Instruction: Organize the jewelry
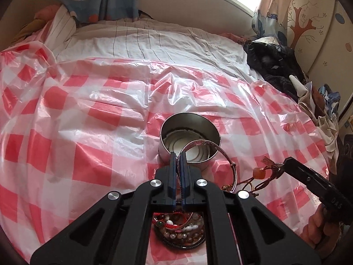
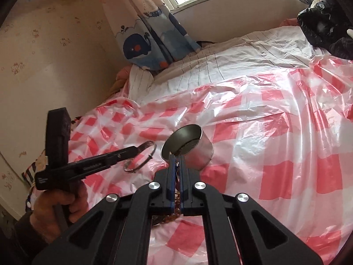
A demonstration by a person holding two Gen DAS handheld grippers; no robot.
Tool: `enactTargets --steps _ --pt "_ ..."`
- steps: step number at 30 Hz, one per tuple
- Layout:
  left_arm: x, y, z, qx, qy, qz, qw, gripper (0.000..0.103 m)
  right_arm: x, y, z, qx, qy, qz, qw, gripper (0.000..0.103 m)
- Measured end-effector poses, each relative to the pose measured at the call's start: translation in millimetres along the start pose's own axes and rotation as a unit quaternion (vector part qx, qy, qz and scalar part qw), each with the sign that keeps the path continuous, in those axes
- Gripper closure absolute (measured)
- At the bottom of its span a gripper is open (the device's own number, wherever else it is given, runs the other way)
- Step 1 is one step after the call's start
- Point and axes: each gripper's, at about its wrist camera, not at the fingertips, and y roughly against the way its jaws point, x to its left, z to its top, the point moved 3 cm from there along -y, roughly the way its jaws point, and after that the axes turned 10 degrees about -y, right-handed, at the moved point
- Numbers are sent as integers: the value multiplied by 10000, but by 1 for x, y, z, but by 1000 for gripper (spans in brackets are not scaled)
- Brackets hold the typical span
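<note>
My left gripper [image 1: 178, 157] is shut on a thin pinkish metal bangle [image 1: 209, 144] and holds it just over the near rim of a round steel tin [image 1: 189, 124]; it also shows in the right wrist view [image 2: 137, 149] with the bangle [image 2: 141, 159]. My right gripper [image 2: 175, 158] is shut on a corded bracelet with an amber bead [image 1: 258, 173], close to the tin [image 2: 199, 152]; it appears in the left wrist view [image 1: 283, 165]. A pile of beaded bracelets [image 1: 178, 228] lies under my left gripper.
A red-and-white checked plastic sheet [image 1: 88, 114] covers the bed, with a striped white sheet [image 1: 143, 44] behind. Black clothing [image 1: 271, 64] is heaped at the right edge. Whale-print curtains [image 2: 145, 44] and a window are at the back.
</note>
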Motion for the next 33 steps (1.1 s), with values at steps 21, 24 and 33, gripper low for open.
enactTargets --steps 21,24,33 --pt "-2 -11 -2 44 18 1 10000 100 -21 -35 -34 1224 595 -1046 9852 34" --pt "-1 -11 -2 50 37 8 10000 100 -26 -56 -51 1612 808 -1361 9741 99" --pt "3 -7 -1 3 77 -2 10000 100 5 4 -18 465 781 -312 9954 102"
